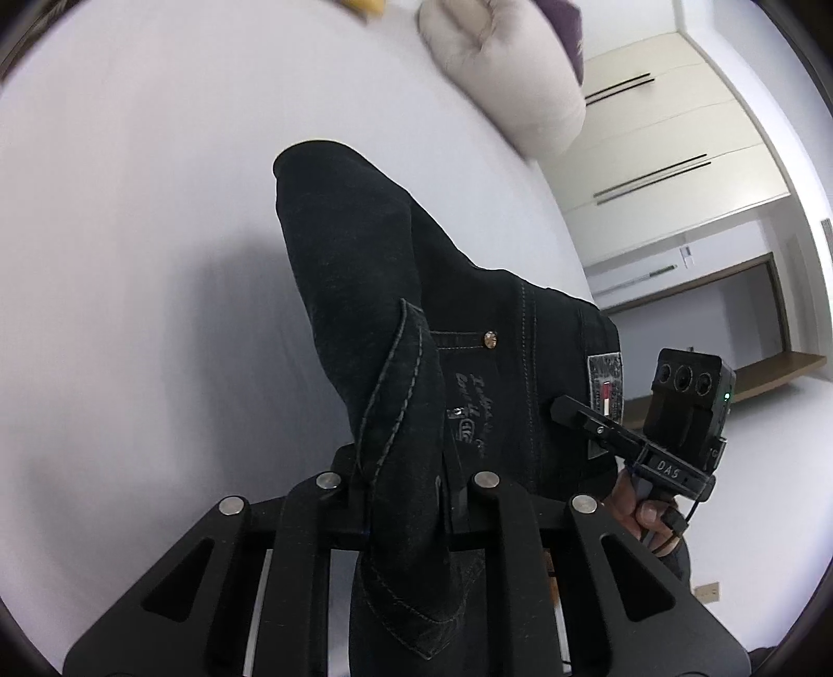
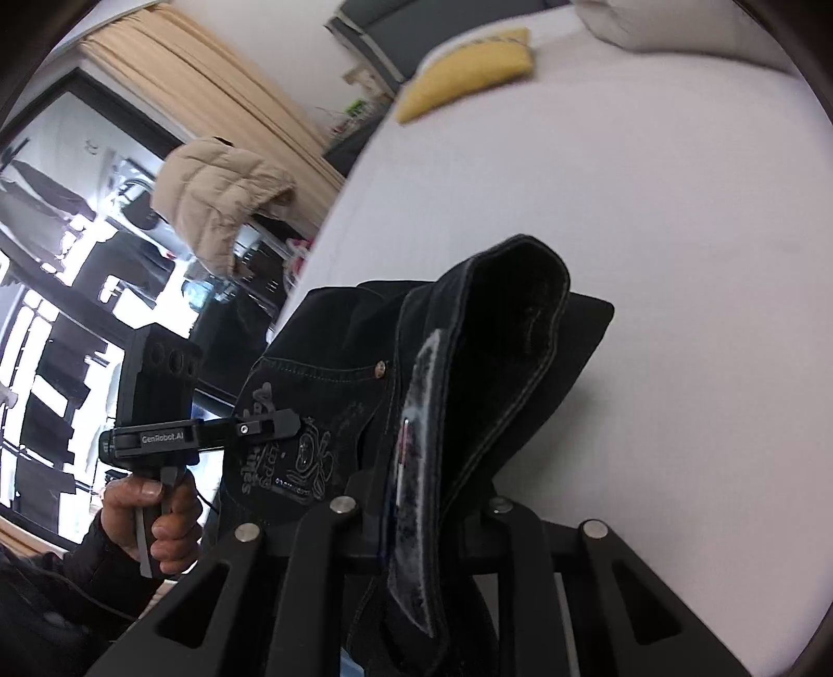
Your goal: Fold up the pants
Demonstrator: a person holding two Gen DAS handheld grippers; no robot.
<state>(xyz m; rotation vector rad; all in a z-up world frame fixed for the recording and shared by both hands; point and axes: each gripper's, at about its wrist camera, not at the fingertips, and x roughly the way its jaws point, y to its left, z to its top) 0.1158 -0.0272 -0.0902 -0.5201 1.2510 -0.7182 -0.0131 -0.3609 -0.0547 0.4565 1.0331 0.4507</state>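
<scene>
Black denim pants [image 1: 364, 271] hang lifted above a white bed [image 1: 130, 234], legs trailing away. My left gripper [image 1: 403, 500] is shut on a fold of the waistband beside the back pocket with a rivet. My right gripper [image 2: 416, 500] is shut on the other end of the waistband [image 2: 500, 364], next to the grey label patch. The right gripper also shows in the left wrist view [image 1: 567, 409], gripping the waistband at the label. The left gripper shows in the right wrist view [image 2: 286, 424] at the printed pocket. Both sets of fingertips are hidden by cloth.
A beige pillow [image 1: 505, 73] and a purple cushion [image 1: 567, 26] lie at the far end of the bed. A yellow pillow [image 2: 468, 67] lies on the bed too [image 2: 625, 182]. White cabinets [image 1: 677, 172] stand to the right. A beige jacket [image 2: 224, 187] hangs by the window.
</scene>
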